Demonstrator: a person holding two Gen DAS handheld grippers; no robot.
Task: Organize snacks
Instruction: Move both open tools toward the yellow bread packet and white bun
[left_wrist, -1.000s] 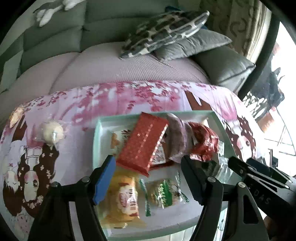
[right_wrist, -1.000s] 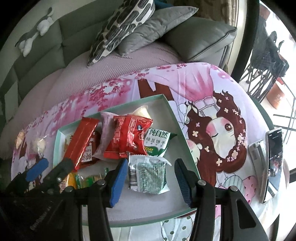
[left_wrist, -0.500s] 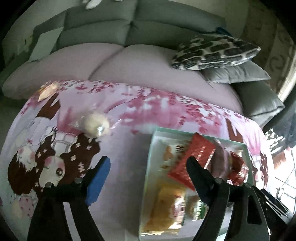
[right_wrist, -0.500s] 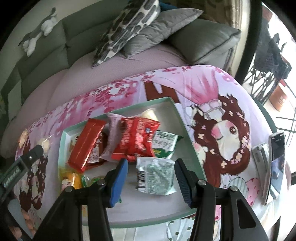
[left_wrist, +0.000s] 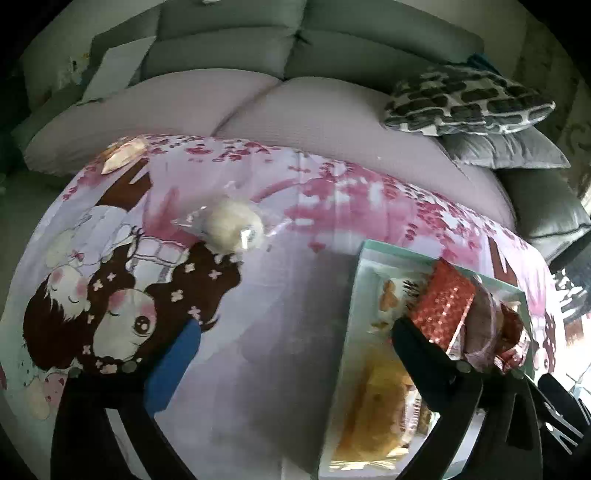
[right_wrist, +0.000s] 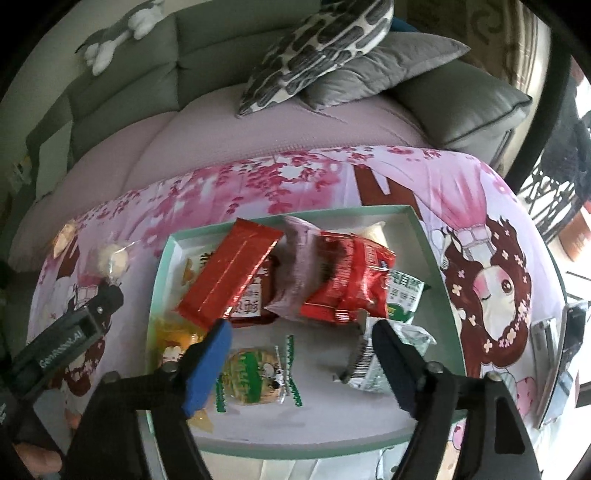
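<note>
A mint-green tray on the tablecloth holds several snack packets: a long red one, a crinkled red bag, a round green cookie pack. A silver-green packet lies flat in the tray against my right gripper's right finger. My right gripper hangs over the tray, jaws opening, pads pressing on nothing. My left gripper is open and still widening over bare cloth left of the tray. A round cream snack in clear wrap lies on the cloth ahead of it.
A small golden-wrapped snack sits at the table's far left edge. Two phones lie at the right edge. A grey sofa with patterned cushions runs behind the table. My left gripper shows left of the tray in the right wrist view.
My left gripper has swung left from above the tray to over the cloth, and its jaws have spread. The right jaws have widened around the silver-green packet, which stays in the tray.
</note>
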